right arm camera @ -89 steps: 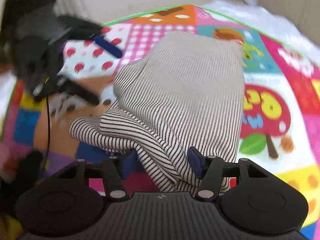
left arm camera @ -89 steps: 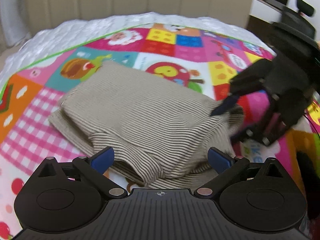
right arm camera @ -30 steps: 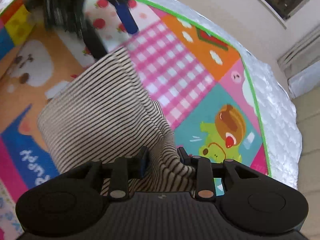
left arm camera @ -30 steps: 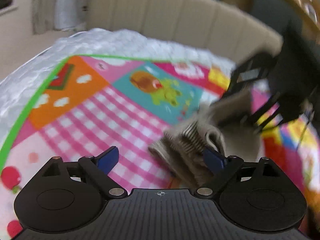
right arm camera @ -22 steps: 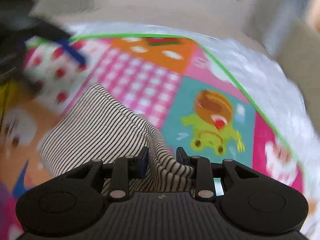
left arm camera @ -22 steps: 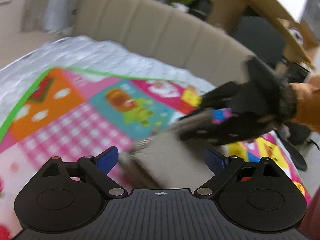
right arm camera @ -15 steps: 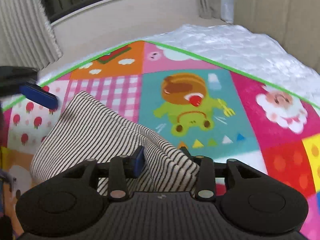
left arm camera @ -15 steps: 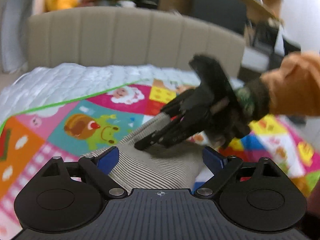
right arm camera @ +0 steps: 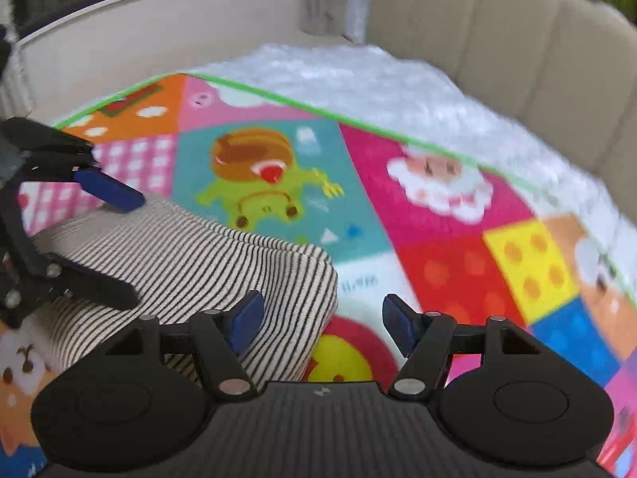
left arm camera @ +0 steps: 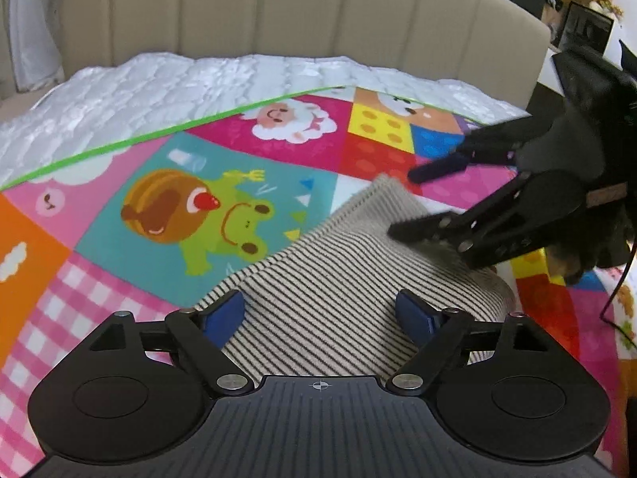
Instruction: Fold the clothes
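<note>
**A:** Where's the shirt rn?

**B:** Striped shirt [left arm camera: 334,279] is folded into a thick bundle on the play mat [left arm camera: 119,215], which covers the bed [left arm camera: 199,83]. It sits right in front of me, its far corner close to the frog pic [left arm camera: 207,219].

**A:** Your fingers?

**B:** My left gripper [left arm camera: 320,314] is wide, easing in a bit, blue pads either side of the bundle's near part w/o pressing it. My right gripper [right arm camera: 320,318] is opening; its left pad [right arm camera: 245,320] is over the bundle's edge, the other over bare mat, nothing pinched. From the left cam its lower finger lies on the cloth at the far corner, upper one clear above.

**A:** So what's the step?

**B:** Letting go and settling the fold, I reckon. Looks nearly done, but can't tell if the underside is tidy.

**A:** How to do it well?

**B:** Open the right fully before I lift away, so a pad doesn't snag the edge and drag a layer open. Pull back straight, not sideways. Then press the top flat w/ the left if it puffs up. Thick knit could spring back, so go slow.
</note>
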Tool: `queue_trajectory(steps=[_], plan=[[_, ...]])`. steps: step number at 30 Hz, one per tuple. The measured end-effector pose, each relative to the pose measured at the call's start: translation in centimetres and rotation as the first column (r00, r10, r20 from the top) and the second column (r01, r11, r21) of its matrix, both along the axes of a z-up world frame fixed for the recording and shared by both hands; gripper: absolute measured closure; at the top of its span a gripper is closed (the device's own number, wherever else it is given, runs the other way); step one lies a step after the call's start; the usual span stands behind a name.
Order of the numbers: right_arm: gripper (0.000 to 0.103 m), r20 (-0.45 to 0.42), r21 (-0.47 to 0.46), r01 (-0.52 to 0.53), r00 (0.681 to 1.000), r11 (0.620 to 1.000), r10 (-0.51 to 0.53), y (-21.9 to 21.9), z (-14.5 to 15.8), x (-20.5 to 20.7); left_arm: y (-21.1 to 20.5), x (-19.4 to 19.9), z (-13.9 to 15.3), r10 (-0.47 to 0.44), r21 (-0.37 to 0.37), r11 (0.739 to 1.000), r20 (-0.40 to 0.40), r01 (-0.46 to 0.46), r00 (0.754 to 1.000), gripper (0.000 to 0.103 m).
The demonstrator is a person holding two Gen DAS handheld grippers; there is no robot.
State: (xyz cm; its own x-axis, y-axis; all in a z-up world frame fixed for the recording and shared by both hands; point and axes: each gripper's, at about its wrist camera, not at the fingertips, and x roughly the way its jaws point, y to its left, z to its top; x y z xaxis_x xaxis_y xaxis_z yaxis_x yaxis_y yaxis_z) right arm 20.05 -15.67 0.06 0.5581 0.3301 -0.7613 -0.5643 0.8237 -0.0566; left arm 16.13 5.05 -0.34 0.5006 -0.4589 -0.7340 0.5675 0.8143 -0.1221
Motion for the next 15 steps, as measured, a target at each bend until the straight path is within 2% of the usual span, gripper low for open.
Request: queue_trajectory(steps=[4, 9, 12, 15], plan=[[0.031, 0.039, -0.058, -0.013, 0.999, 0.998, 0.015, 0.7, -0.7, -0.1, -0.7, -0.1, -0.4, 0.0, 0.028, 1.0, 0.021, -0.001, 1.0, 0.01], [0.031, 0.05, -0.045, -0.016, 0.999, 0.999, 0.018, 0.1, 1.3, -1.5, -0.7, 0.2, -0.4, 0.021, 0.026, 0.999, 0.0, -0.021, 1.0, 0.007], [0.031, 0.041, -0.001, -0.031, 0.999, 1.0, 0.031, -0.6, 3.1, -3.4, -0.3, 0.1, -0.4, 0.029, 0.02, 0.999, -0.014, -0.029, 0.999, 0.007], [0.031, -0.045, 0.085, -0.033, 0.998, 0.996, 0.037, -1.3, 4.4, -5.5, 0.0, 0.1, -0.5, 0.046, 0.006, 0.999, -0.031, -0.046, 0.998, 0.005]])
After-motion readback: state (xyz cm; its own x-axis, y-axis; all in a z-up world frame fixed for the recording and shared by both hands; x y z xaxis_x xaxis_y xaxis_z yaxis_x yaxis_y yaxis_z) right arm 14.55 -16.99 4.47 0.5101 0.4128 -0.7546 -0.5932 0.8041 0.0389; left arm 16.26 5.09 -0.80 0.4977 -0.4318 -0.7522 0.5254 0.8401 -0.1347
